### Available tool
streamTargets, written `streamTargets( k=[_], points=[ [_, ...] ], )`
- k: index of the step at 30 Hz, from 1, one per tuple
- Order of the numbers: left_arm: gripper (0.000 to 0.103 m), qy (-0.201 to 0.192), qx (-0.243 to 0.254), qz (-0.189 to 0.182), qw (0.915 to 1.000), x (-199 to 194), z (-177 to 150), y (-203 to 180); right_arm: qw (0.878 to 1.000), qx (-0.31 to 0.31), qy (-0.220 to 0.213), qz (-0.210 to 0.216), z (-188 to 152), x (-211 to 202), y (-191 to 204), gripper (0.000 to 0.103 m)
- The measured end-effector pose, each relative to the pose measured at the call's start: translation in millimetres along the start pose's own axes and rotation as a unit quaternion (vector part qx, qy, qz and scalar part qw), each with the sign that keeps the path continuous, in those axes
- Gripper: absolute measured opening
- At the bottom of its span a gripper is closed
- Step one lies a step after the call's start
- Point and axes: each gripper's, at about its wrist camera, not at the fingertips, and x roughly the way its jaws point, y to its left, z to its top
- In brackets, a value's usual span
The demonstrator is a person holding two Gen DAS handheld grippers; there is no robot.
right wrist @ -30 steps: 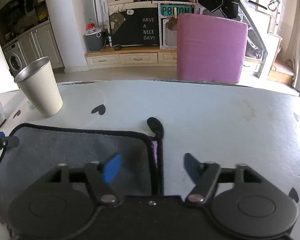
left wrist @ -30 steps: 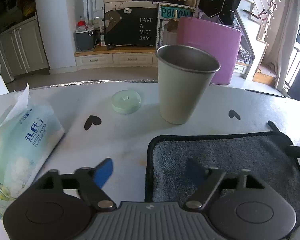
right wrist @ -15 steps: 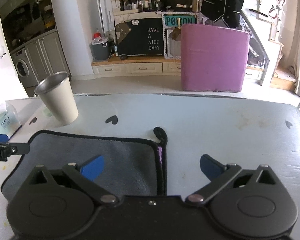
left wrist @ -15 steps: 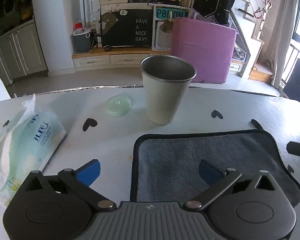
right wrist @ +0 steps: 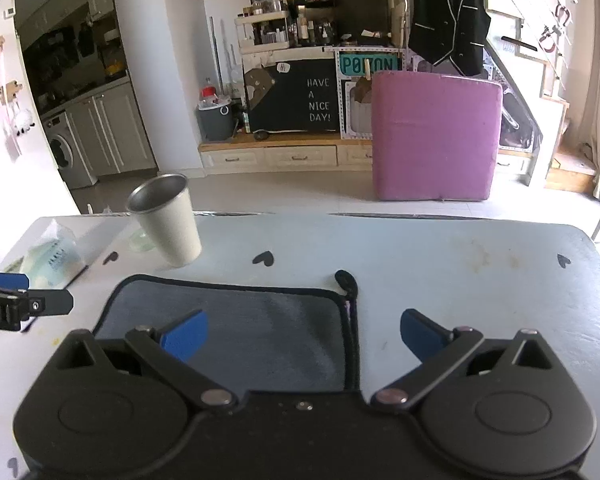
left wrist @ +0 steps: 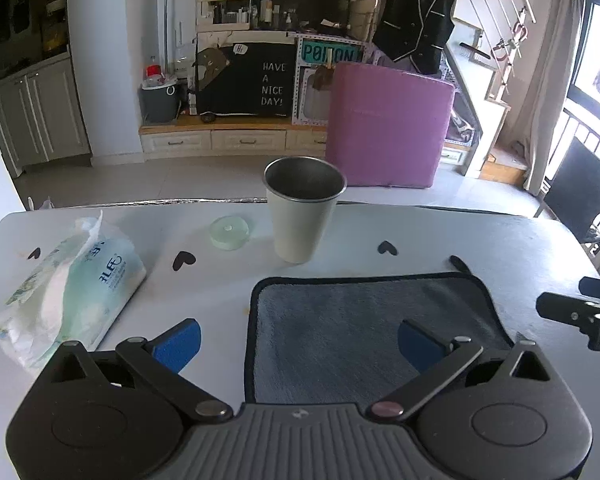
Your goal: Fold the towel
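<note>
A grey towel (left wrist: 364,320) with black trim lies flat on the white table; it also shows in the right wrist view (right wrist: 252,324), with its hanging loop (right wrist: 346,280) at the far right corner. My left gripper (left wrist: 298,340) is open and empty above the towel's near left edge. My right gripper (right wrist: 304,332) is open and empty above the towel's near right edge. Each gripper's tip shows at the side of the other's view.
A metal-lined cup (left wrist: 302,208) stands just beyond the towel. A pale green lid (left wrist: 230,232) and a tissue pack (left wrist: 72,288) lie to the left. The white table (right wrist: 460,264) has black heart marks. A pink block (right wrist: 434,136) stands on the floor beyond.
Both grippers have pulled back and risen from the towel, and their jaws have opened wider. The towel lies flat and has not moved.
</note>
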Motion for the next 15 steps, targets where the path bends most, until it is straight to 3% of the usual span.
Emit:
streamTargets(
  k=[15],
  points=[
    [0.103,-0.033,-0.004,-0.017,0.9993,-78,-20,-10,0.999,-0.005,-0.031,0.006,-12,-83,8,0.102]
  ],
)
